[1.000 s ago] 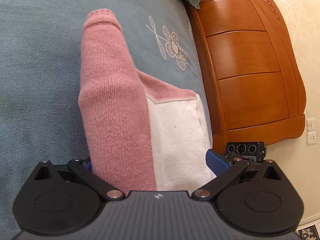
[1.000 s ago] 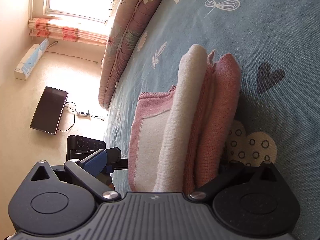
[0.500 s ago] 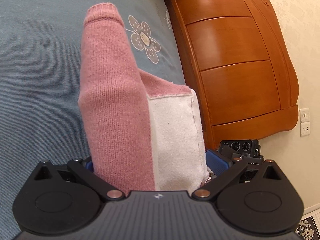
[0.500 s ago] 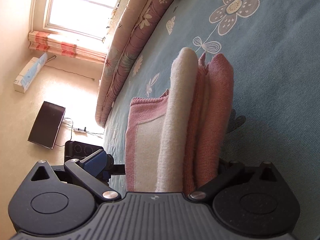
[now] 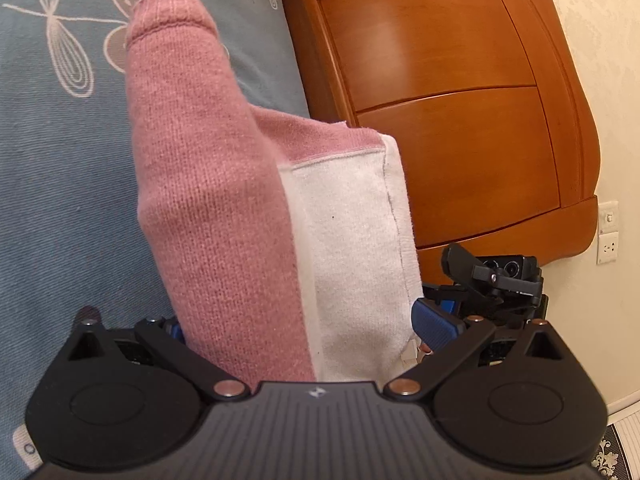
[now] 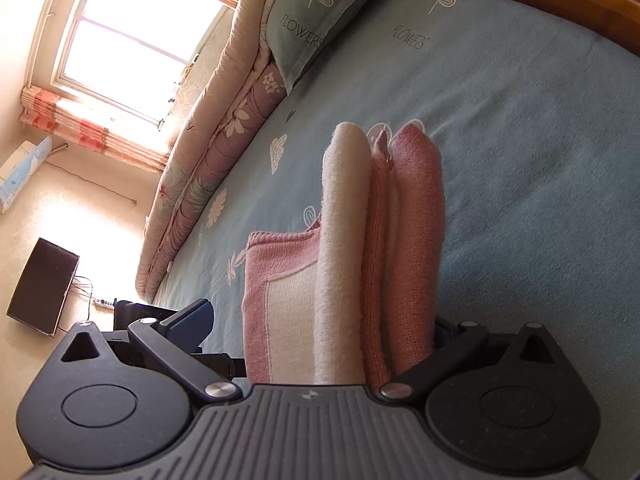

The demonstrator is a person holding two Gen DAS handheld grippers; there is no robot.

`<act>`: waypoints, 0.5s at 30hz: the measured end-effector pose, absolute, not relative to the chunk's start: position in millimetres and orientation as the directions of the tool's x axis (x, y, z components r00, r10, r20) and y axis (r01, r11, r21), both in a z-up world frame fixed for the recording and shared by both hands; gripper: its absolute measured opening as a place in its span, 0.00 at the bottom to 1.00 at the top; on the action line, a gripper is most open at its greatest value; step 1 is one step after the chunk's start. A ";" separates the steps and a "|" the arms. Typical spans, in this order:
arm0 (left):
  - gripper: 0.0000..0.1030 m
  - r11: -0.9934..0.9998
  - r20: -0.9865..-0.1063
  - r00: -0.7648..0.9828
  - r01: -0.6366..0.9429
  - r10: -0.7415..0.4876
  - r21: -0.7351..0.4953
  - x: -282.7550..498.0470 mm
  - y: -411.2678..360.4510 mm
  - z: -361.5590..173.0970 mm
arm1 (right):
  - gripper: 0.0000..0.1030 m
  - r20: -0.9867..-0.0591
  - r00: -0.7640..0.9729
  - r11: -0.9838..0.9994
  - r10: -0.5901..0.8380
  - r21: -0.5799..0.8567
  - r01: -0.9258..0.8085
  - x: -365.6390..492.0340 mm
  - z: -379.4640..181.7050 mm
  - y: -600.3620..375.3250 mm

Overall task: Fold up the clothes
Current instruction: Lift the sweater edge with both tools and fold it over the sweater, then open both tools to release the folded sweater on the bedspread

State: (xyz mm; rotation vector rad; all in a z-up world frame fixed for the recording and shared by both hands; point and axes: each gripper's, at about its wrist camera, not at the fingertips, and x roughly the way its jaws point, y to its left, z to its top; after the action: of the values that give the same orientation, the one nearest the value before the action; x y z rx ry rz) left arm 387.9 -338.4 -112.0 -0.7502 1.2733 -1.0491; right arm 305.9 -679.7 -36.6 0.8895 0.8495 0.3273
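Observation:
A folded pink and white sweater (image 5: 224,208) is held clear of the blue bedsheet (image 5: 60,200) as a thick bundle. My left gripper (image 5: 304,326) is shut on it, with a blue pad pressed against each side. In the right wrist view the same sweater (image 6: 348,240) shows its stacked white and pink folds edge-on. My right gripper (image 6: 320,324) is shut on it. One of its fingers is hidden behind the pink fold and the other sits beside the pink-edged flap. The right gripper's camera housing (image 5: 504,268) shows just past the white panel.
A glossy wooden headboard (image 5: 440,80) rises close on the right. A wall socket (image 5: 608,236) sits beyond it. A flower-print pillow (image 6: 312,12) and a rolled quilt (image 6: 216,152) lie along the far side of the bedsheet (image 6: 540,160). A dark screen (image 6: 40,288) leans under the window.
Both grippers have carried the sweater bundle across the bed toward the headboard and pillow. The bundle has kept its place between the jaws.

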 end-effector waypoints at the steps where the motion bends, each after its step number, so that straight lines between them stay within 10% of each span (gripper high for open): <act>1: 0.98 0.369 -0.383 -0.029 0.206 -0.923 -0.906 384.4 -344.4 -114.6 | 1.00 -0.518 0.641 0.613 0.567 0.785 0.092 308.0 -37.8 -686.4; 15: 0.98 0.549 -0.588 0.002 0.361 -0.809 -0.754 345.2 -345.8 -136.4 | 1.00 -0.625 0.699 0.708 0.346 0.663 0.243 295.7 -68.8 -734.5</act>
State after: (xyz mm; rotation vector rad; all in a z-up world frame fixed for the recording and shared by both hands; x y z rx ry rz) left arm 345.2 -345.8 -136.4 -0.4490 1.2573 -0.9672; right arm 295.7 -734.5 -68.8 0.8060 0.8172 0.0646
